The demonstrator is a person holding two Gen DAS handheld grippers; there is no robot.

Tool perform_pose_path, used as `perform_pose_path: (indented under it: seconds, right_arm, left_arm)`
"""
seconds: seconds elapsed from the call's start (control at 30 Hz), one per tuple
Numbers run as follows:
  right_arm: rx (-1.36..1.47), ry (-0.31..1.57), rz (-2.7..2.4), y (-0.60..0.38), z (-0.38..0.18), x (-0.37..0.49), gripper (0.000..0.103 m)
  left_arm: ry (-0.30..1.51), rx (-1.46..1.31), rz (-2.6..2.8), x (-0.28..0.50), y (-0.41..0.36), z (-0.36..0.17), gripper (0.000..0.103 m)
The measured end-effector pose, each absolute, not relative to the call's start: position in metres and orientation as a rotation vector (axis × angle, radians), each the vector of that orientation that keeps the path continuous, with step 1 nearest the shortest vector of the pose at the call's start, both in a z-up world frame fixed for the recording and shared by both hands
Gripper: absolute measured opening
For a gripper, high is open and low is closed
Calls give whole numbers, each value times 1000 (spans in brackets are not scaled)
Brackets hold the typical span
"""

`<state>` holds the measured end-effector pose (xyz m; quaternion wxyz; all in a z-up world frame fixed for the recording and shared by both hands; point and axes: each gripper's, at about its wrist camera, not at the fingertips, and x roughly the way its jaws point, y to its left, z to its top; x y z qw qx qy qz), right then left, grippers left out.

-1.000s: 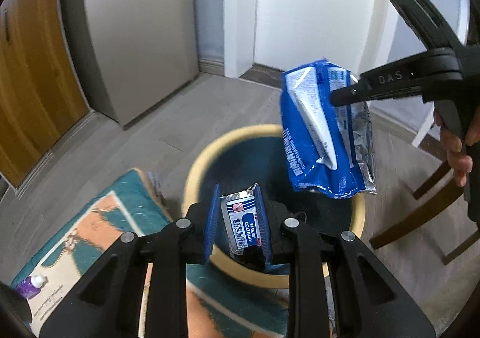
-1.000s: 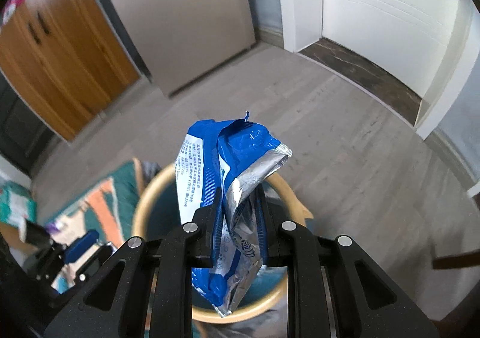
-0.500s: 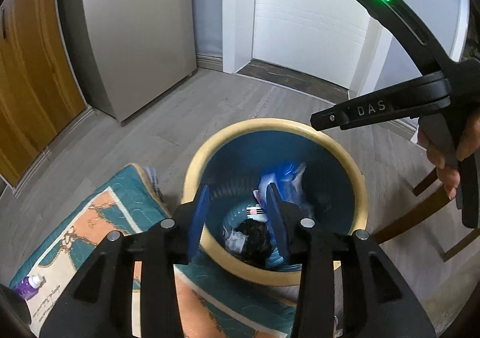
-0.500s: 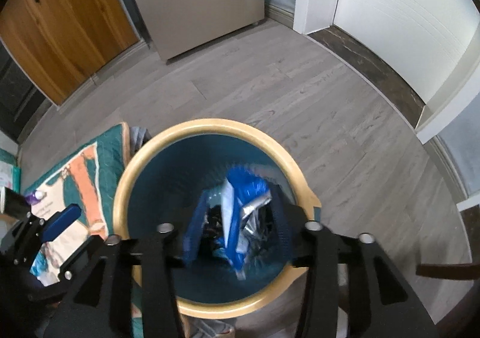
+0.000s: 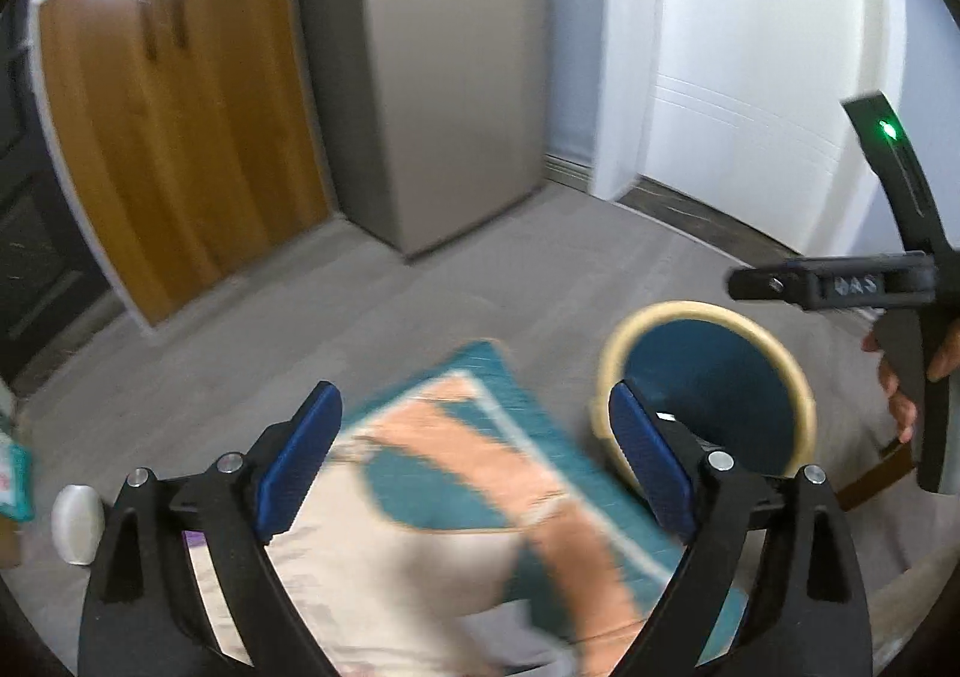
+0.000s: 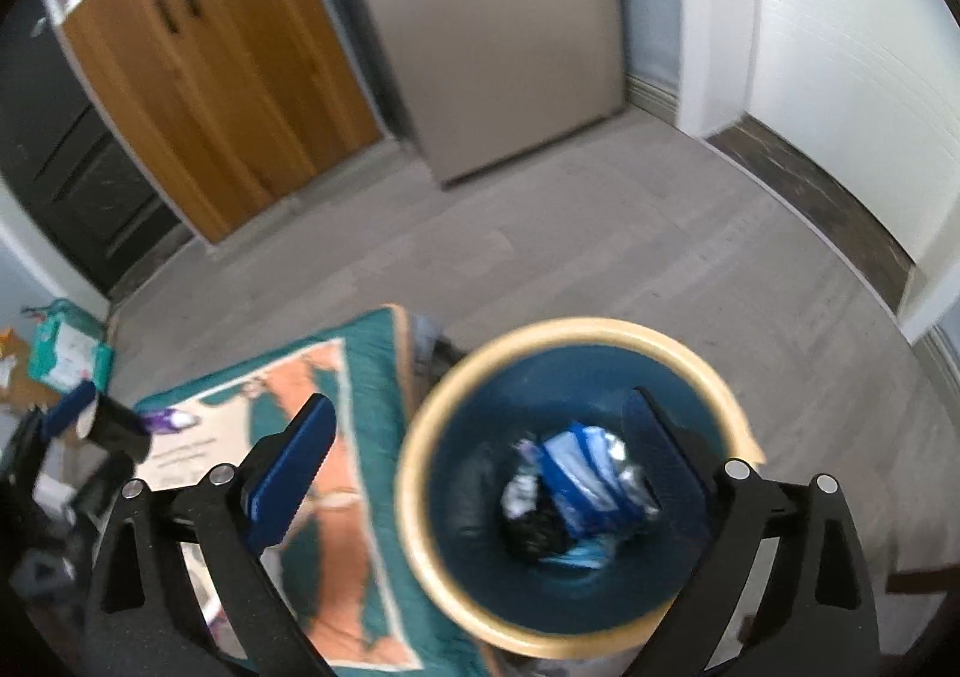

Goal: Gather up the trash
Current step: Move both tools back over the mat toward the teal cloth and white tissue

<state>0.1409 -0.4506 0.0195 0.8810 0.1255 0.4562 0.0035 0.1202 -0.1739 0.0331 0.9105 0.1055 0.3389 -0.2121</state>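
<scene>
On the grey wood-look floor (image 6: 600,269), hard and flat with plank seams, sits everything that matters; fridge (image 5: 444,77) is a tall smooth metallic slab beside a glossy wooden cabinet (image 5: 174,125), both well apart from the work. Next down, quilted mat (image 6: 336,437), soft padded fabric in teal, peach and cream, edge just beside the bin, blurred so stitching is hard to read. Bin (image 6: 420,497): round, rigid, pale tan rim, deep blue inner wall, upright, open top. Task's thing now = trash inside the bin: blue wrapper (image 6: 591,479) with silvery foil lining lies crumpled at the bottom, touching a dark wad (image 6: 534,533) and a small white scrap (image 6: 519,494), too blurred to identify. Judgement: wrapper is very light, thin, crinkly, slick film, no stiffness, not fragile; best pinched at a folded edge or crimped seam, not the flat face where the pads would slide. Anything left to collect likely handles the same. Left gripper (image 5: 474,458) spread wide with nothing between its ribbed blue pads, having just been opening; it looks over the mat, bin off to its right. Right gripper (image 6: 480,461) also spread wide and empty, jaws likewise just been opening, poised above the bin mouth, one finger over the mat. Small stuff: a white rounded object (image 5: 77,524) at the left gripper's edge, unclear what; a teal packet (image 6: 69,353) on the floor far left, maybe next pickup.
</scene>
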Motion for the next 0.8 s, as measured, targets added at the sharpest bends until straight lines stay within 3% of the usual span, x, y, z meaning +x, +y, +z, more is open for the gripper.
perform_pose_path:
  seconds: [0.3, 0.8]
  right_arm:
    - [135, 1053, 183, -343, -6, 142, 96]
    - [148, 1184, 186, -281, -77, 117, 96]
  left_arm:
    - [713, 116, -232, 124, -50, 45, 92]
    - [855, 86, -79, 134, 61, -18, 92]
